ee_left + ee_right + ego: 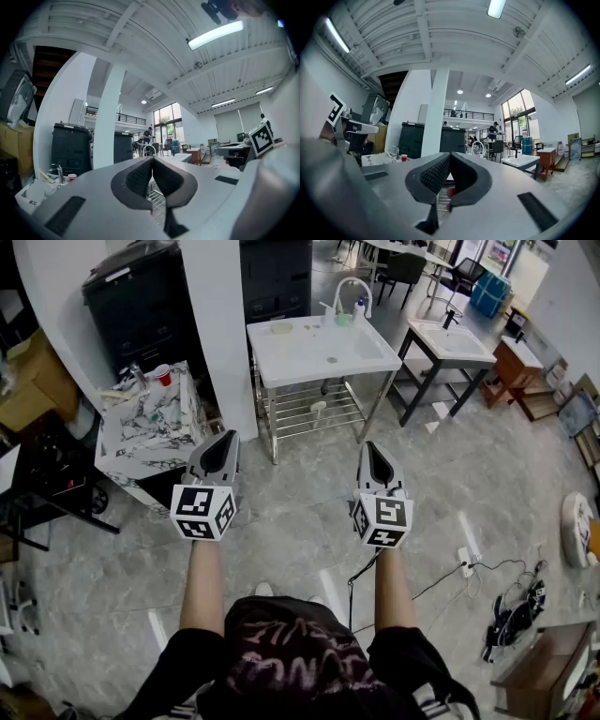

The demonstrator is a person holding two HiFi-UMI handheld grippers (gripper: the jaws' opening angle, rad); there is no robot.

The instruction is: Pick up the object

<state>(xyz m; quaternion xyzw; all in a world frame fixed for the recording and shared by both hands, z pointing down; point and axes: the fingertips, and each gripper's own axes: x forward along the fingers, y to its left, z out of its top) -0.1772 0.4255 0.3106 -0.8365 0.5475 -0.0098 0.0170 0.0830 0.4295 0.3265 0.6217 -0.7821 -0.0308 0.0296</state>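
Note:
Both grippers are held out over the grey floor and point toward a white sink table (291,360). On that table stand a green cup (344,320), a small bottle (360,309) and a pale dish (281,328). My left gripper (228,435) is shut with nothing between its ribbed pads (140,176). My right gripper (368,445) is also shut and empty, and its pads (436,173) meet at the tip. Neither gripper touches anything. A small object (319,407) lies on the wire shelf under the table.
A marble-patterned table (155,432) with a red cup (162,374) and clutter stands left of my left gripper. A white pillar (220,324) and black cabinets (141,296) rise behind it. A second sink table (450,341) is at the right. A power strip and cables (466,561) lie on the floor.

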